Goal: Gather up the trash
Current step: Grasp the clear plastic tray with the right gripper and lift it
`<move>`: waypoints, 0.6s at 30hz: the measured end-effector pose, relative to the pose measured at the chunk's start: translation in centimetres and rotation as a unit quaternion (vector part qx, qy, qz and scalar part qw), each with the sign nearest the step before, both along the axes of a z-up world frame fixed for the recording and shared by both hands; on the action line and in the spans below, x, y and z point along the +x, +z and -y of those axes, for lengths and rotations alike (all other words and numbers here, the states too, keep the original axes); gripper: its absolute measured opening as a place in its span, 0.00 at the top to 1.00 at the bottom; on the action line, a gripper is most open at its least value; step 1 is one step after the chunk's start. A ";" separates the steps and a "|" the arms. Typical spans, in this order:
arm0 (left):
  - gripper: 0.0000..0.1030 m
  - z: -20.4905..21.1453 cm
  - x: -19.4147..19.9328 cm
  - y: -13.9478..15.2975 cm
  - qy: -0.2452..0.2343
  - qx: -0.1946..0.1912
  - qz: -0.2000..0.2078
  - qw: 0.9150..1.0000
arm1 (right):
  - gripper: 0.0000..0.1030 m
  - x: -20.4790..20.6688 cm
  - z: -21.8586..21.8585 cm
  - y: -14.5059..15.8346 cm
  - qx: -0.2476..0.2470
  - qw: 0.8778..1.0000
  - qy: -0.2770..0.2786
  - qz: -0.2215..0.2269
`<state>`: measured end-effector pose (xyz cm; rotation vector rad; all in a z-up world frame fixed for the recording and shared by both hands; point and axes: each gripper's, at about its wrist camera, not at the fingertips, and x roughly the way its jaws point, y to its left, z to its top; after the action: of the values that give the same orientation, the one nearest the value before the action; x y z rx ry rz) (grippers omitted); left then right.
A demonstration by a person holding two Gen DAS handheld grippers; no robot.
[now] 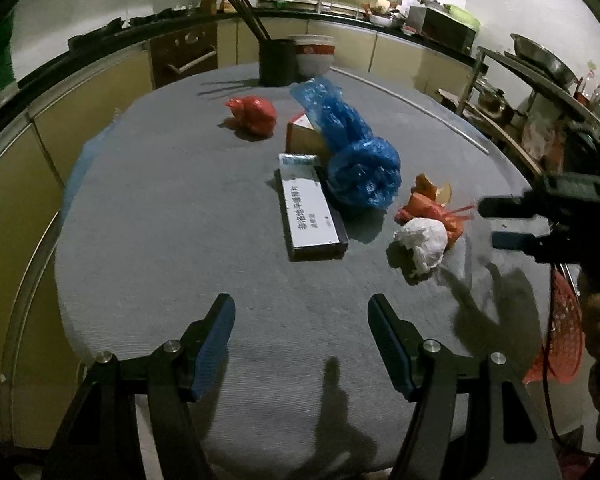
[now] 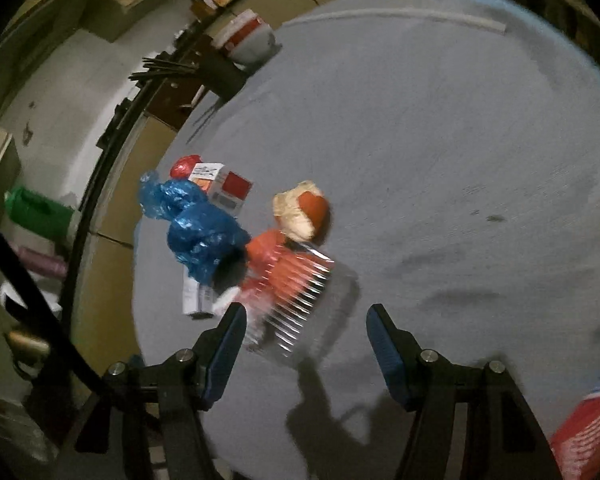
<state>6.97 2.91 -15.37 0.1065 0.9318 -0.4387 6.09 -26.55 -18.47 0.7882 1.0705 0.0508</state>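
Note:
Trash lies on a grey round table (image 1: 180,240): a red crumpled bag (image 1: 254,114), a blue plastic bag (image 1: 352,152), a long white and black box (image 1: 310,216), a small cardboard box (image 1: 302,136), a white paper wad (image 1: 422,244), an orange wrapper (image 1: 428,208) and orange peel (image 1: 430,188). My left gripper (image 1: 300,316) is open and empty over the near table. My right gripper (image 2: 304,324) is open and empty, just short of the orange wrapper (image 2: 284,272) and a clear ribbed wrapper (image 2: 300,312). It also shows in the left wrist view (image 1: 496,224), right of the paper wad.
A dark chopstick holder (image 1: 278,62) and stacked bowls (image 1: 314,54) stand at the far table edge. Kitchen cabinets (image 1: 40,184) ring the table at left and back. A shelf with pots (image 1: 540,80) is at right. A red mesh bag (image 1: 560,336) hangs at the right edge.

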 end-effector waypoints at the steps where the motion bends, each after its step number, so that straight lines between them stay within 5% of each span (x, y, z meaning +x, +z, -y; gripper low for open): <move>1: 0.32 0.1 0.0 0.0 -0.002 0.001 0.001 1.000 | 0.36 0.5 -0.1 -0.2 0.002 1.000 -0.010 -0.012; 7: 0.32 0.6 -0.1 0.3 -0.011 0.005 0.006 1.000 | 0.36 2.5 -0.7 -1.6 0.012 0.996 -0.054 -0.075; 18: 0.32 1.6 0.3 1.6 -0.021 -0.010 0.009 1.000 | 0.51 0.9 0.3 -1.1 -0.013 0.998 -0.050 -0.044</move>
<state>7.27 1.27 -13.81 0.1118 0.9079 -0.4844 6.95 -26.86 -19.52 0.8260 1.1110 -0.0823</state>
